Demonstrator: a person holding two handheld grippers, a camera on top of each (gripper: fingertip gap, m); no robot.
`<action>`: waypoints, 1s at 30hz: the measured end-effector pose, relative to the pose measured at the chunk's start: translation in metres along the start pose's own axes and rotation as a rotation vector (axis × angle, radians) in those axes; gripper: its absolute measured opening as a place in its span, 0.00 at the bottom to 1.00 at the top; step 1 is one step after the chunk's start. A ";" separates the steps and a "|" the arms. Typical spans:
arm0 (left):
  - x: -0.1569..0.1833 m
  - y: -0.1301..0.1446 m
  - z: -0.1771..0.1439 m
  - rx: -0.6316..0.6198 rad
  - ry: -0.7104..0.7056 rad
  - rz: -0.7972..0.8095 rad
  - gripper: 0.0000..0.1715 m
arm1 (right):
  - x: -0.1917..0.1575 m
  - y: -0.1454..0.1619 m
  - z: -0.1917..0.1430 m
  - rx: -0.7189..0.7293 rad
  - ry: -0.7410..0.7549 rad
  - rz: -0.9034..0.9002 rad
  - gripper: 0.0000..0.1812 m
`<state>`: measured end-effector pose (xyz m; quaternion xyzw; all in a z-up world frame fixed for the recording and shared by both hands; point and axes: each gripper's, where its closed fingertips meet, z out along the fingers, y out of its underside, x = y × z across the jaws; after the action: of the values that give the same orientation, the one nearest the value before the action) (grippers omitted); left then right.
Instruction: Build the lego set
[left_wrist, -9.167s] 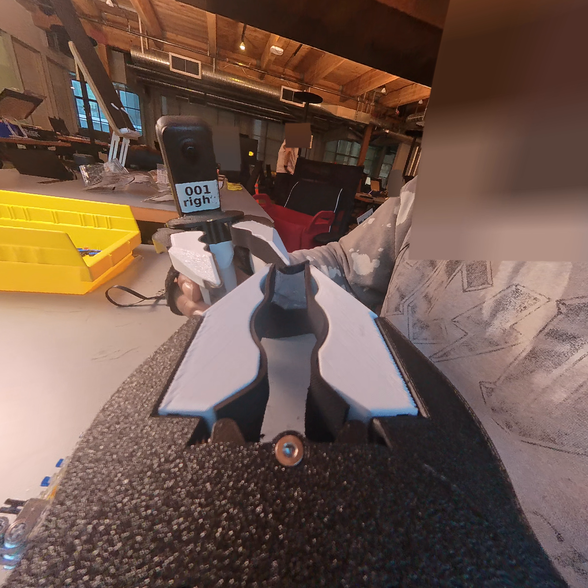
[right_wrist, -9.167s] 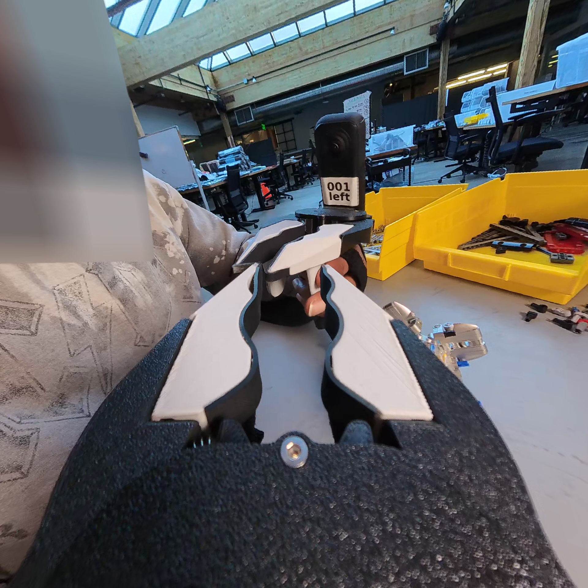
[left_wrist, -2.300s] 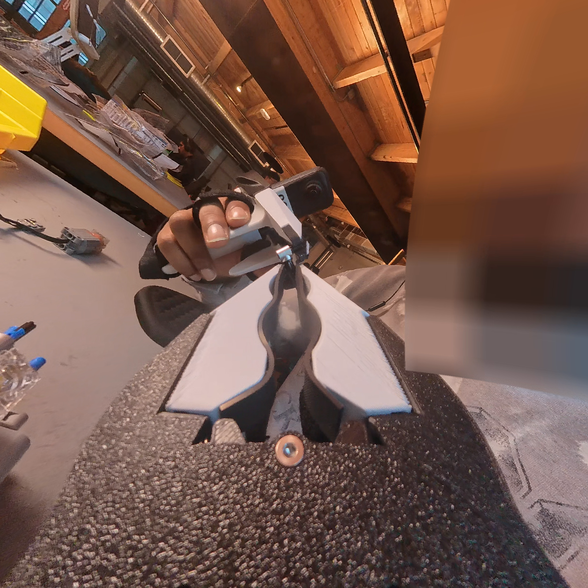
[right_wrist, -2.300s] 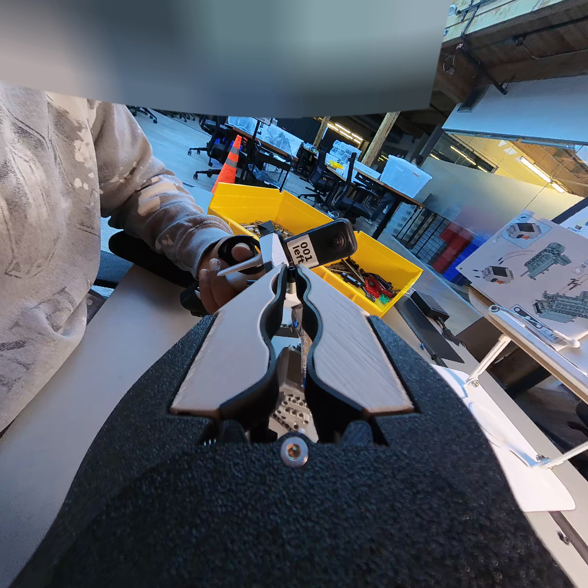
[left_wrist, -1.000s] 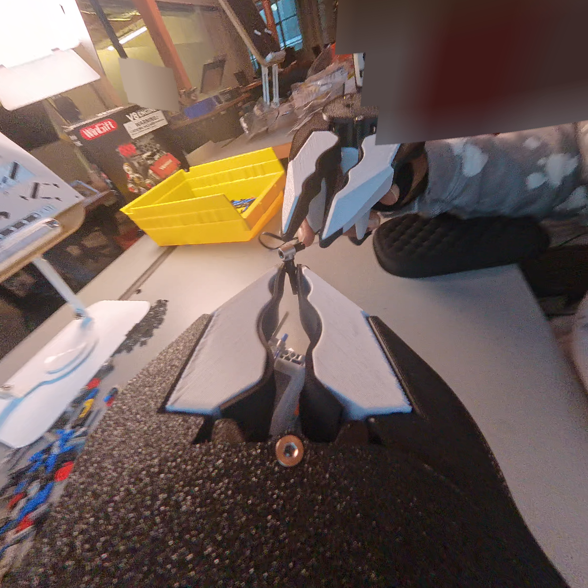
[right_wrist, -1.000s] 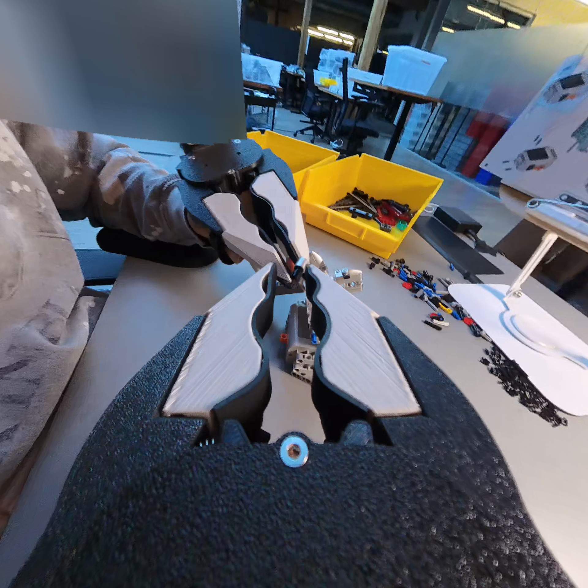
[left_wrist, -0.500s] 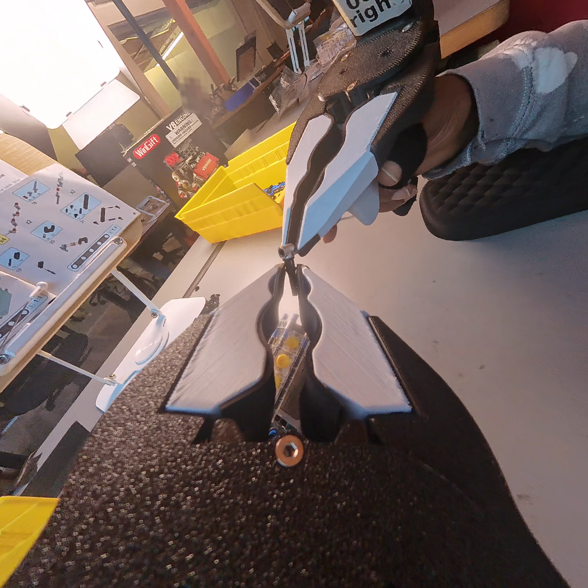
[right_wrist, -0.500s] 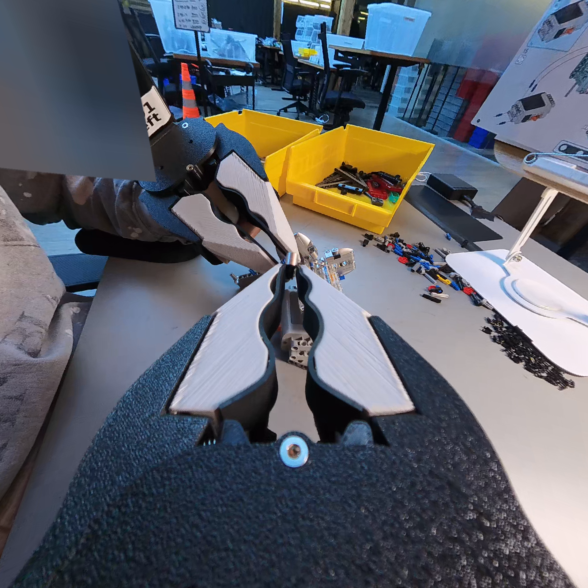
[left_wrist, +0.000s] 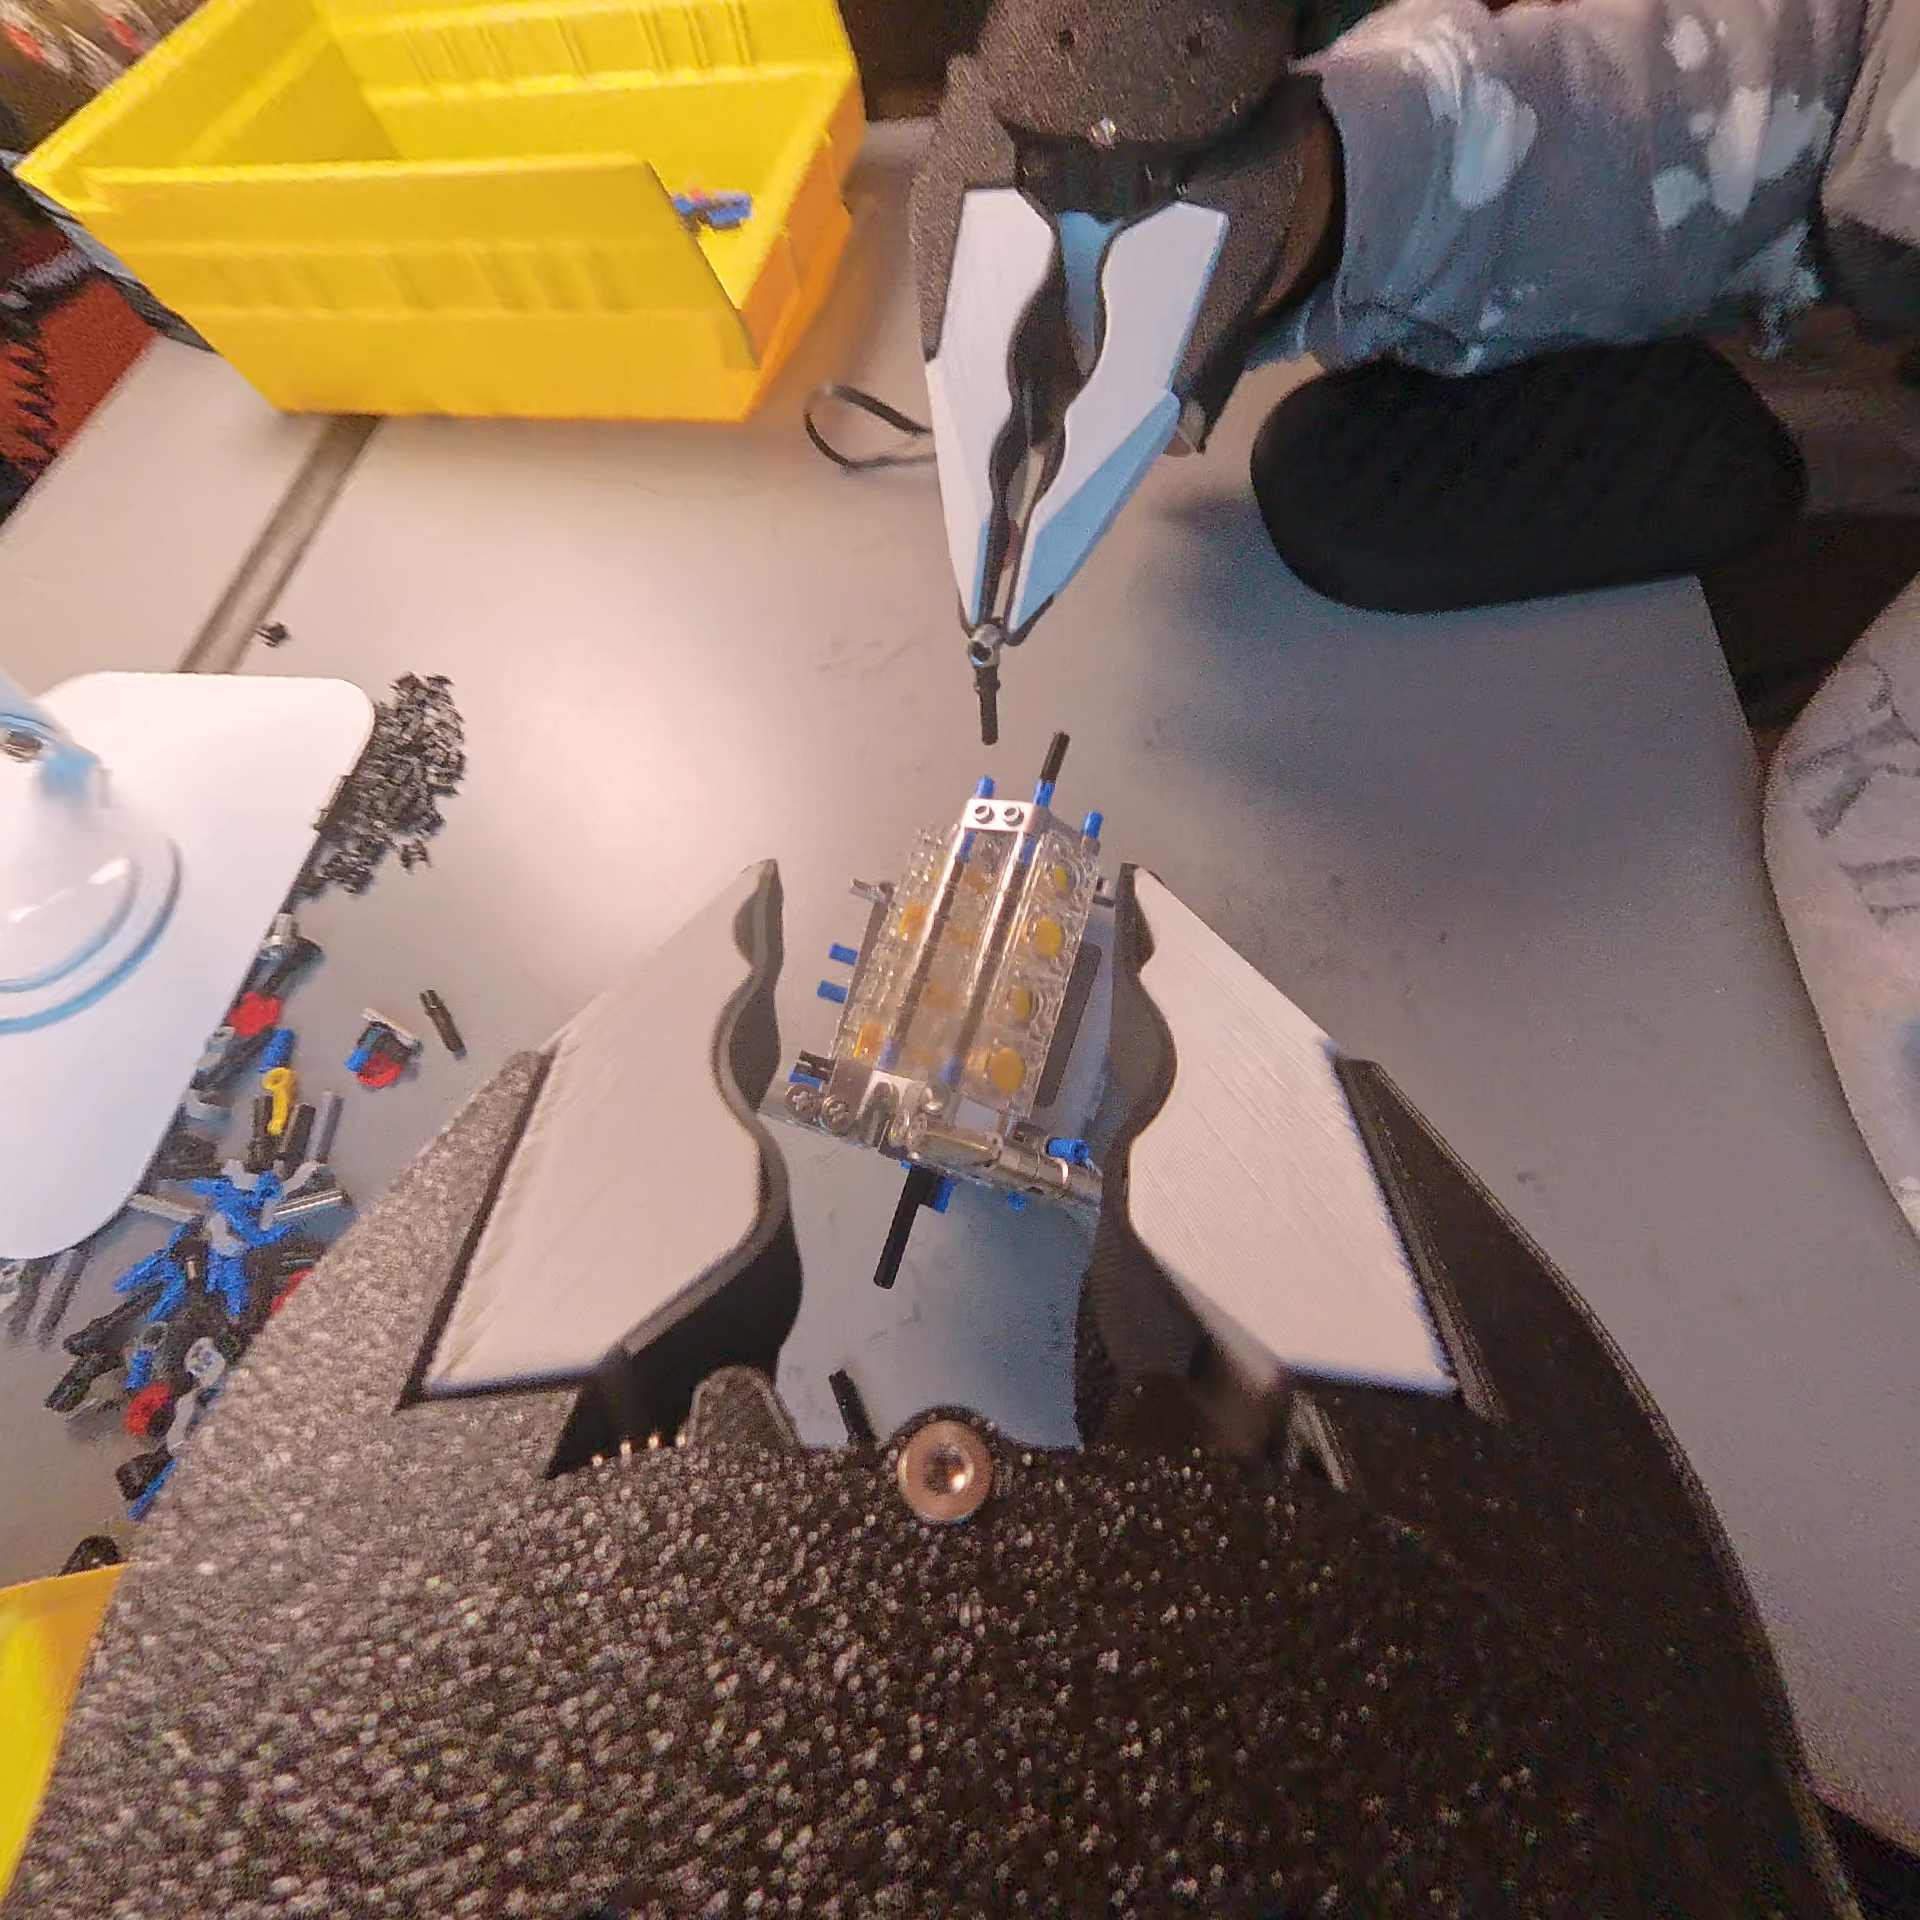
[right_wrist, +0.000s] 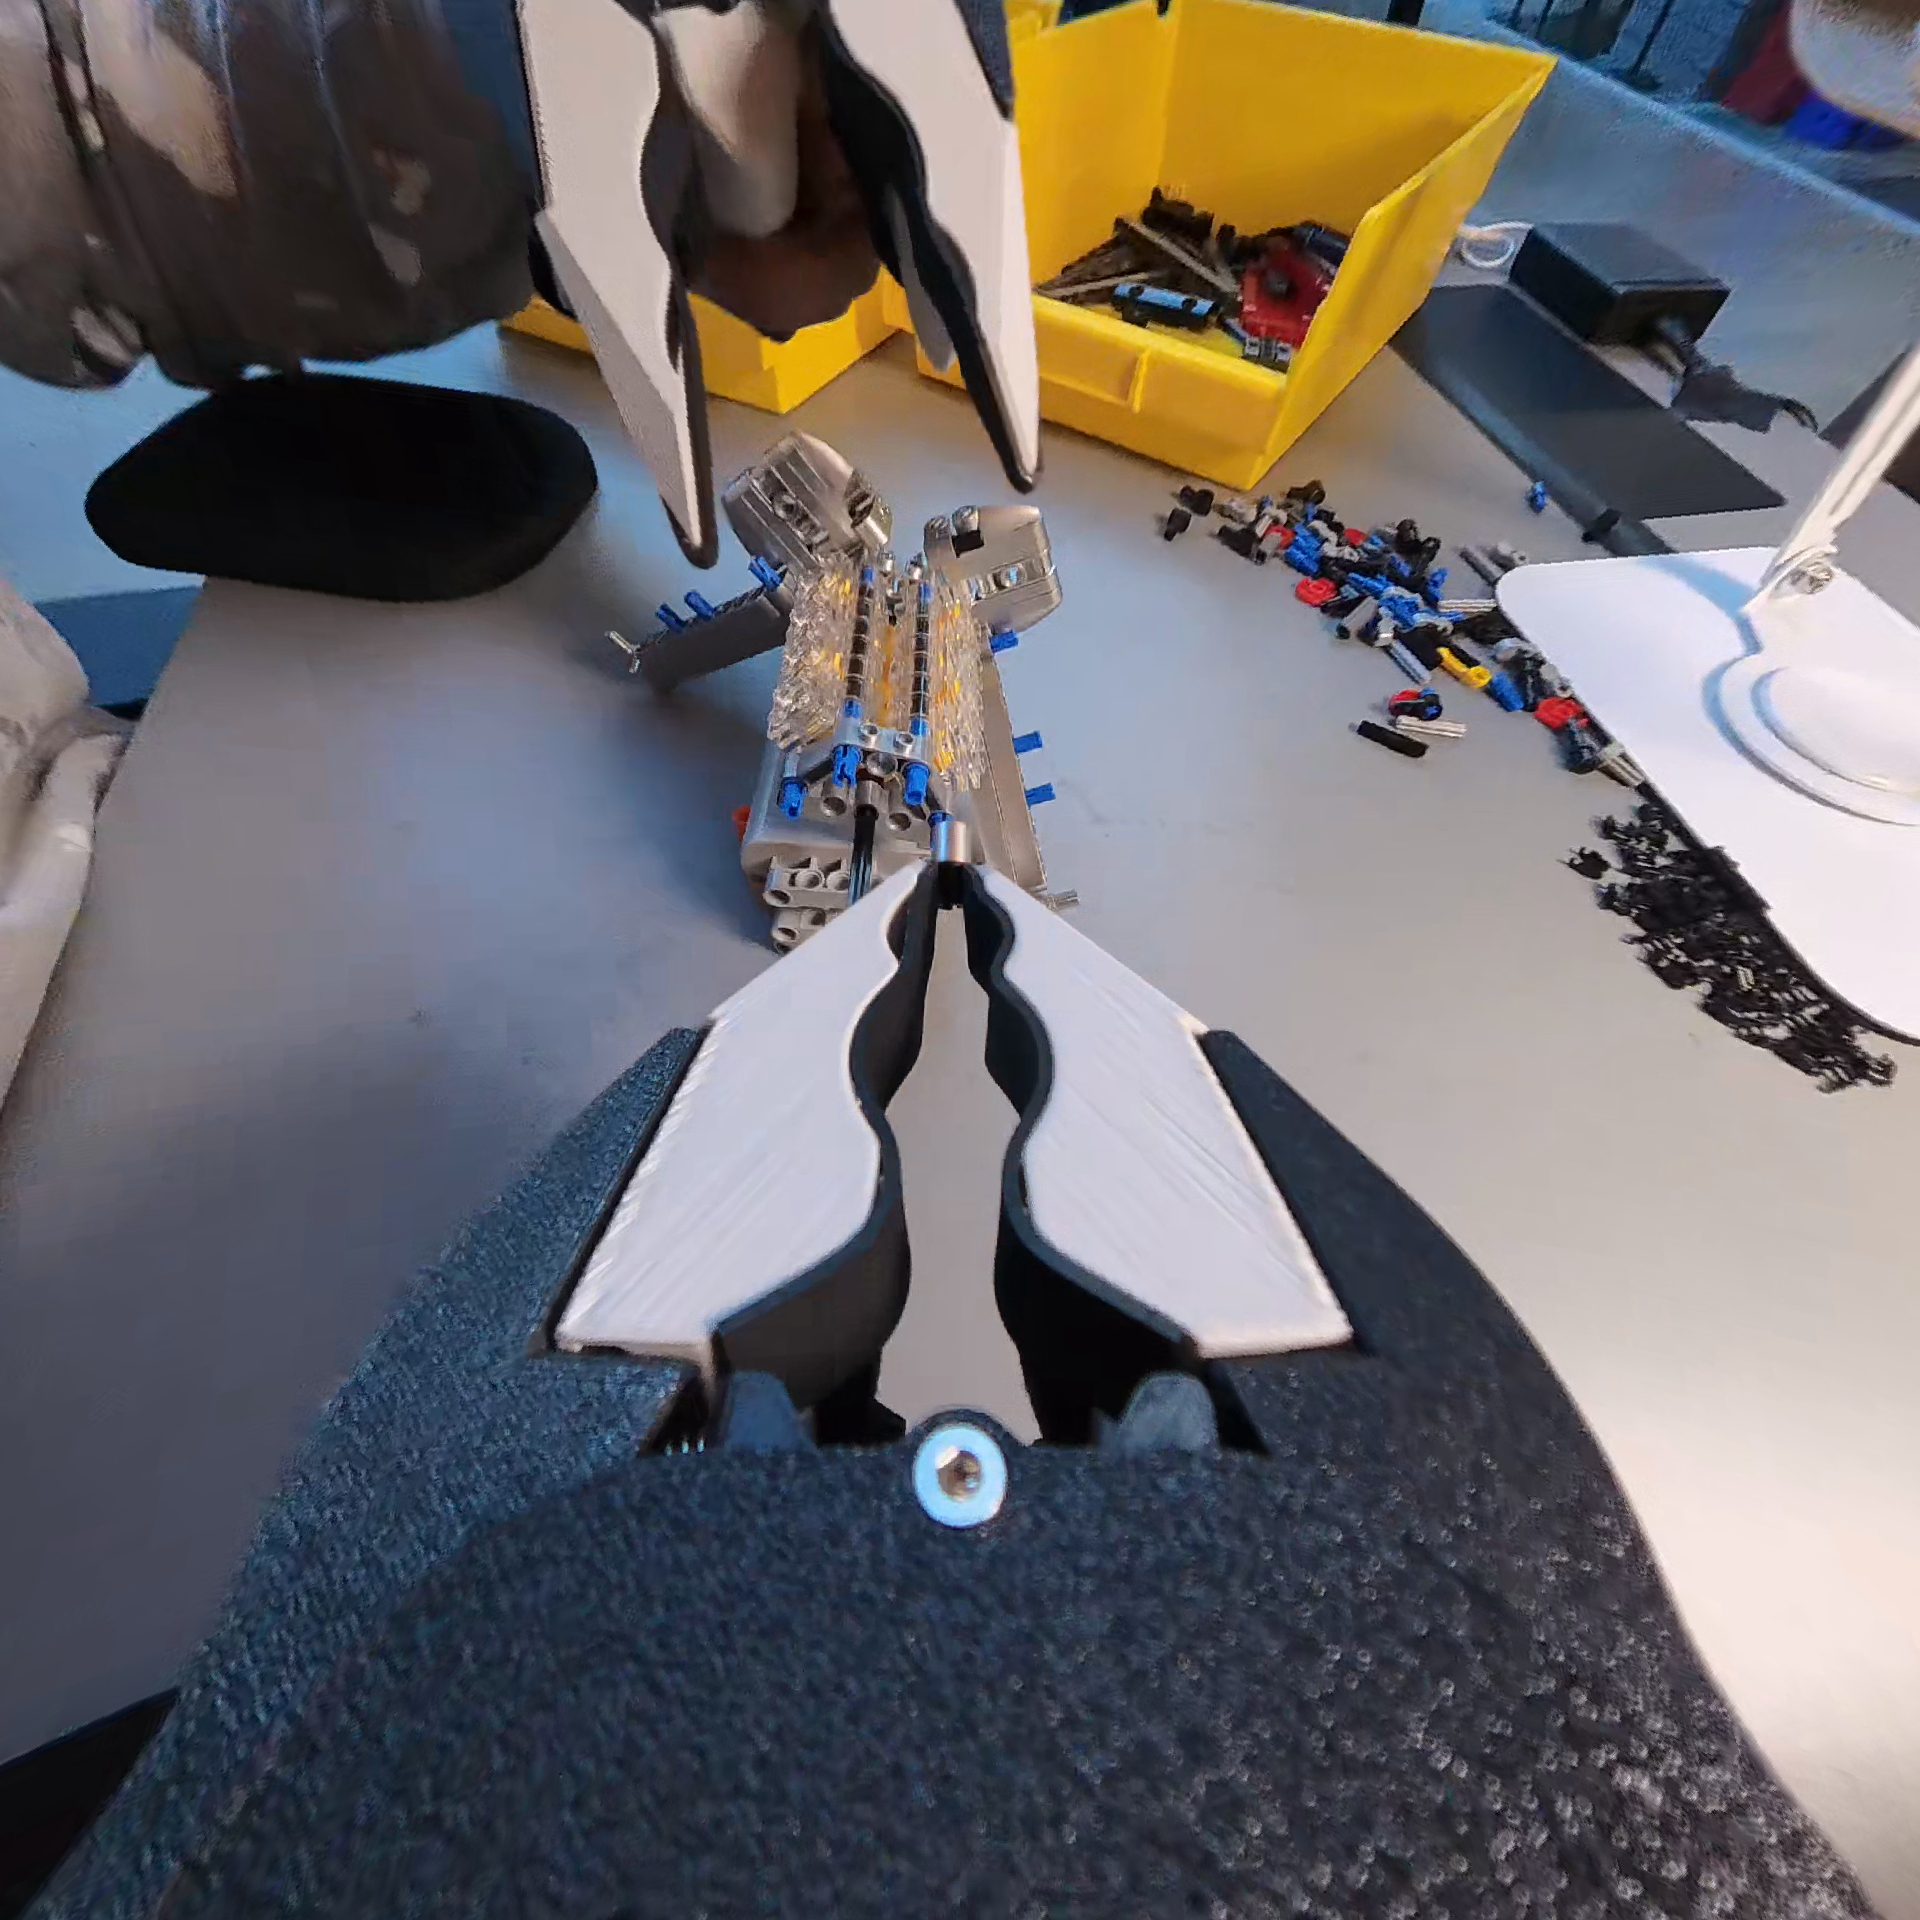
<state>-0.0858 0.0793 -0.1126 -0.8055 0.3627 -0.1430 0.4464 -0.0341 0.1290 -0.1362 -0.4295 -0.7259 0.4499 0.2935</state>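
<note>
A brick-built engine model (left_wrist: 966, 987) of clear, grey, yellow and blue parts lies on the grey table; it also shows in the right wrist view (right_wrist: 883, 675). My left gripper (left_wrist: 940, 894) is open and empty, with its fingers either side of the model and above it; it also shows in the right wrist view (right_wrist: 862, 509). My right gripper (right_wrist: 940, 883) is shut on a small black axle with a grey bush (right_wrist: 951, 840). It holds the axle just off the model's near end, beside a black axle sticking out of the model (left_wrist: 1051, 758). The right gripper also shows in the left wrist view (left_wrist: 992, 634).
Yellow bins (right_wrist: 1247, 208) (left_wrist: 436, 208) stand at the table's far sides. Loose small parts (right_wrist: 1392, 623) lie beside a white stand base (right_wrist: 1683, 665). A black pad (right_wrist: 343, 488) lies under a person's sleeve (left_wrist: 1558, 177). A black power brick (right_wrist: 1610, 281) sits at the back. My right fingertips sit around 9 centimetres from my left ones.
My left gripper has opened and let go of the small axle, and now hangs over the model. My right gripper keeps the axle. Both views have tilted down to the table.
</note>
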 end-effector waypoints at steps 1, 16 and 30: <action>0.001 0.006 0.005 -0.047 0.028 0.012 0.38 | -0.001 0.002 0.004 -0.007 -0.016 -0.005 0.02; 0.001 0.041 0.033 -0.256 0.113 0.108 0.31 | -0.020 0.010 0.028 -0.116 -0.146 -0.004 0.02; 0.005 0.041 0.032 -0.187 -0.004 0.176 0.30 | -0.024 0.012 0.035 -0.347 -0.040 -0.106 0.02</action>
<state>-0.0837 0.0818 -0.1650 -0.8090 0.4428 -0.0674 0.3807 -0.0475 0.0957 -0.1627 -0.4258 -0.8199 0.3105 0.2238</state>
